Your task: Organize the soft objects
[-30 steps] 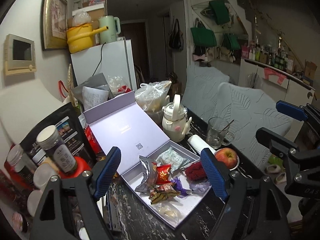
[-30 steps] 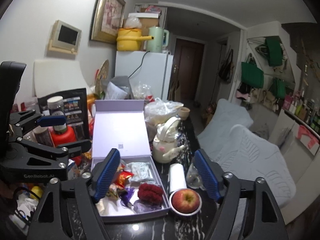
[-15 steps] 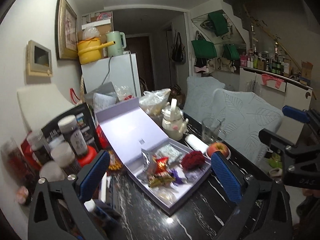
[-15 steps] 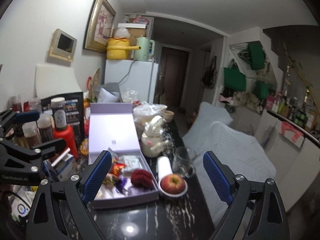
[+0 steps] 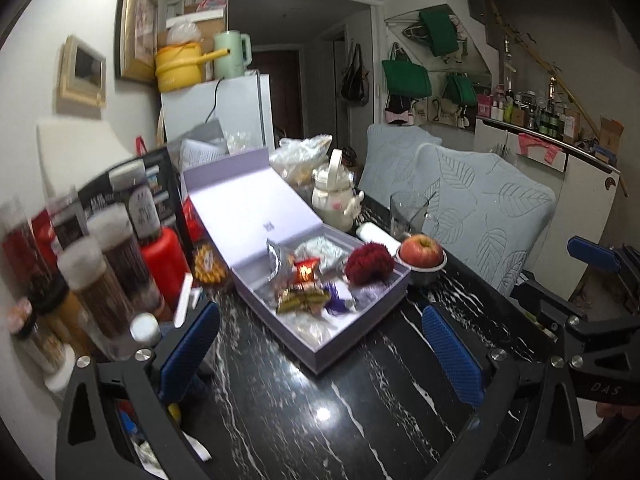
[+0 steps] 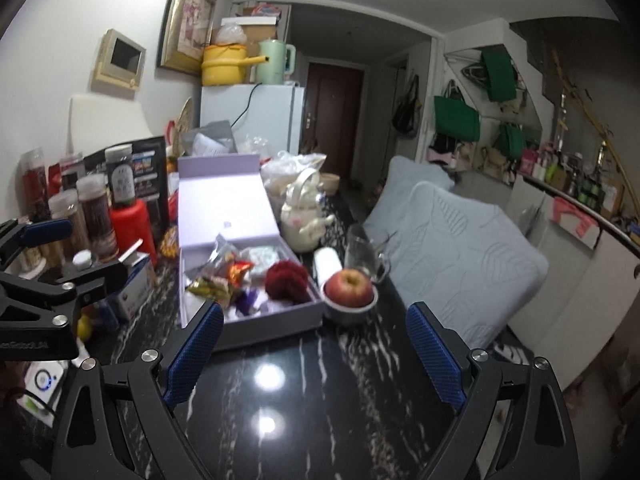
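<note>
Both tongs spread wide, empty: left tongs (image 5: 320,344) and right tongs (image 6: 316,344) above bare black tabletop (image 6: 320,400). Ahead, open lilac box (image 6: 272,324) holding red pompom (image 6: 286,280) and snack packets (image 6: 216,276). Beside it, apple (image 6: 348,284) in bowl.

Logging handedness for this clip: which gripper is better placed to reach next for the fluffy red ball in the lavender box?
Probably the right gripper. The red ball lies at the box end beside the apple, nearer its open, empty jaws. The left gripper, also open, faces the snack wrappers first.
</note>
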A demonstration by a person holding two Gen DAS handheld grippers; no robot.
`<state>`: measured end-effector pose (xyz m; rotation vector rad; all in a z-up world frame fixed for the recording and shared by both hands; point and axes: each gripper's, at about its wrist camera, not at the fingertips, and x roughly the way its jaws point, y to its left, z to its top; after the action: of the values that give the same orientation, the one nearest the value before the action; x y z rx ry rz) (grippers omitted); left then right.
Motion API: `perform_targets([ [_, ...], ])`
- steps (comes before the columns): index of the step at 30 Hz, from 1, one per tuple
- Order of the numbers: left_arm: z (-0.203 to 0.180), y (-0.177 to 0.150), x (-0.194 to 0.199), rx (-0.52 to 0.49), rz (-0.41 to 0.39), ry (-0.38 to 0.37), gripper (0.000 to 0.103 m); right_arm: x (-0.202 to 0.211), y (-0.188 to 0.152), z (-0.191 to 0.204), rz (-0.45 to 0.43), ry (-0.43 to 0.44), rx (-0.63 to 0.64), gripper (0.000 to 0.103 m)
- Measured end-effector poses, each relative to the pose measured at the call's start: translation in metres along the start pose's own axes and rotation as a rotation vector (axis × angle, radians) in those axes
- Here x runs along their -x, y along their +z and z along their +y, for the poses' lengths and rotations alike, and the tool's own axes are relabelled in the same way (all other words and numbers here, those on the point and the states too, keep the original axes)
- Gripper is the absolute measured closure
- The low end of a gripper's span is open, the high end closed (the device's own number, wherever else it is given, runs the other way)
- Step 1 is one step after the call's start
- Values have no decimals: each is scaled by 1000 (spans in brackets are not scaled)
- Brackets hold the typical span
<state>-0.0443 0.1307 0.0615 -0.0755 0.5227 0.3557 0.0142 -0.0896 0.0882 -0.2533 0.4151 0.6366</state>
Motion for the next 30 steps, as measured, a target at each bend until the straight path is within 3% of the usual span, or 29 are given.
perform_targets([
  [14,-2,-33,-18,17,98,-15,0,-15,-42,10,103,20,-34,9],
  [30,0,-34,-24,25,108,-23,0,-21,-45,10,123,40,-32,9],
])
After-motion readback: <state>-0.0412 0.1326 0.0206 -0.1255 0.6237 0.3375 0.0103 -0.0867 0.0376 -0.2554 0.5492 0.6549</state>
